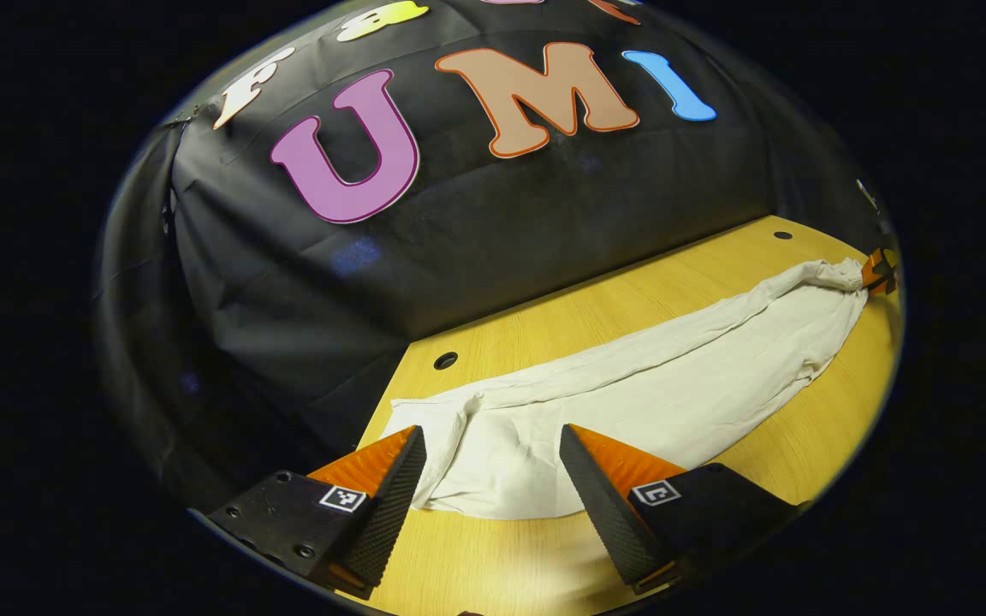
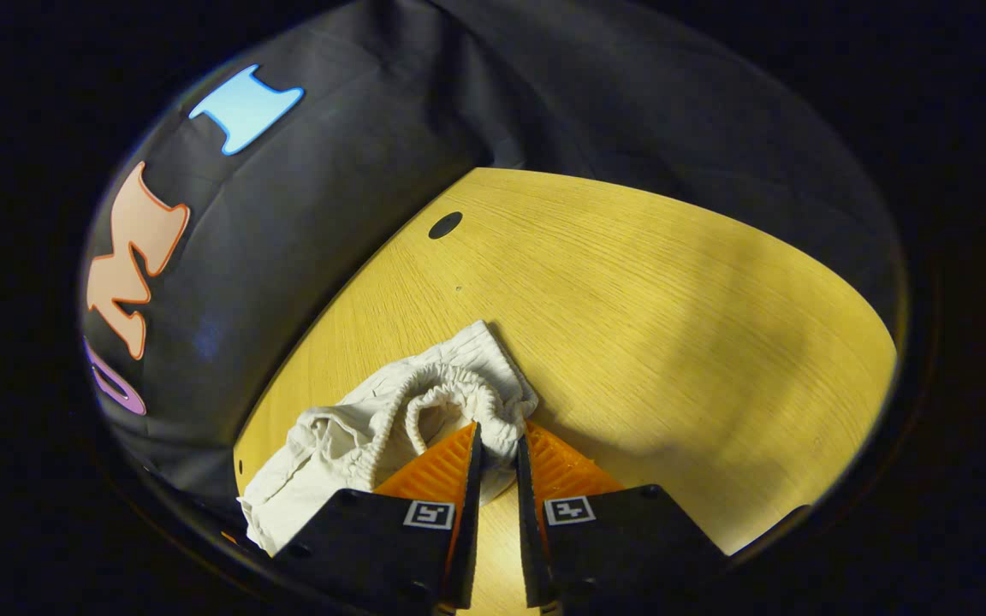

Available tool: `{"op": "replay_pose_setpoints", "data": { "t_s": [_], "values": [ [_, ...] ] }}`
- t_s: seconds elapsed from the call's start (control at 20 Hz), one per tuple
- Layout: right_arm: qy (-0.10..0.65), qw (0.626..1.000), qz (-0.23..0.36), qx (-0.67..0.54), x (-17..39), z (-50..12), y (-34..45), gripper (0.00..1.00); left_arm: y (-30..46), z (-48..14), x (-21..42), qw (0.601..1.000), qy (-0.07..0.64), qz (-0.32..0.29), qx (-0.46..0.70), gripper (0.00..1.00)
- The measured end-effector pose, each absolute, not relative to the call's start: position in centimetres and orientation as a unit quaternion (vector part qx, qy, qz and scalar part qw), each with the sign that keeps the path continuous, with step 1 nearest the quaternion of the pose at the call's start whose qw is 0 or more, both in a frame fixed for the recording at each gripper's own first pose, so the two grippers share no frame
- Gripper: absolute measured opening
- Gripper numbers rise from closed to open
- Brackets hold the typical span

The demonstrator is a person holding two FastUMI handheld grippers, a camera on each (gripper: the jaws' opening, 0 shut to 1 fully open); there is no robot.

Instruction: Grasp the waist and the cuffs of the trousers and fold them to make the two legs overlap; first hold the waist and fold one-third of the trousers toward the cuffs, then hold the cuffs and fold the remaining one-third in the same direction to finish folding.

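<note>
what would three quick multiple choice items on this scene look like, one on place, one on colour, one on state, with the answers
1. Where do the trousers lie?
A. on the wooden table
B. on the floor
C. over a chair

2. What colour are the trousers?
A. dark blue
B. off-white
C. red

3. How does the right gripper stand?
A. wide open above bare table
B. shut on the elastic waist
C. shut on a cuff

Answers:
1 A, the cloth is spread across the yellow wood top in the left gripper view.
2 B, the fabric is pale cream in both views.
3 B, in the right gripper view its fingers sit close together with the gathered waistband pinched between them, while the left gripper is open at the other end of the trousers.
</note>
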State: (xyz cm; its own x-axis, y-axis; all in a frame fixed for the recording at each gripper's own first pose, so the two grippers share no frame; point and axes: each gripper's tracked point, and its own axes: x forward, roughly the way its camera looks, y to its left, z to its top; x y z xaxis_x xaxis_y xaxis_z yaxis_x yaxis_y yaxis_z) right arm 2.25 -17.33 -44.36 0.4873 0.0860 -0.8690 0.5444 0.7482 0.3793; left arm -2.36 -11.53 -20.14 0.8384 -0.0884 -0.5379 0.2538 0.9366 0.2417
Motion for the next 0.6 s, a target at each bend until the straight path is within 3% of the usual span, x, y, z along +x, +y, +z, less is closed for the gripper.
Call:
{"op": "replay_pose_setpoints", "data": {
  "t_s": [0.05, 0.6],
  "values": [
    [0.485, 0.805, -0.135, 0.314, 2.3, -44.1, -17.4, 0.17, -11.7, -19.9, -2.6, 0.947, 0.269, -0.089, 0.152, 0.96],
    [0.472, 0.834, -0.135, 0.25, 2.9, -41.5, -18.1, 0.16, -13.7, -18.8, -5.2, 0.956, 0.256, -0.071, 0.124, 0.96]
  ]
}}
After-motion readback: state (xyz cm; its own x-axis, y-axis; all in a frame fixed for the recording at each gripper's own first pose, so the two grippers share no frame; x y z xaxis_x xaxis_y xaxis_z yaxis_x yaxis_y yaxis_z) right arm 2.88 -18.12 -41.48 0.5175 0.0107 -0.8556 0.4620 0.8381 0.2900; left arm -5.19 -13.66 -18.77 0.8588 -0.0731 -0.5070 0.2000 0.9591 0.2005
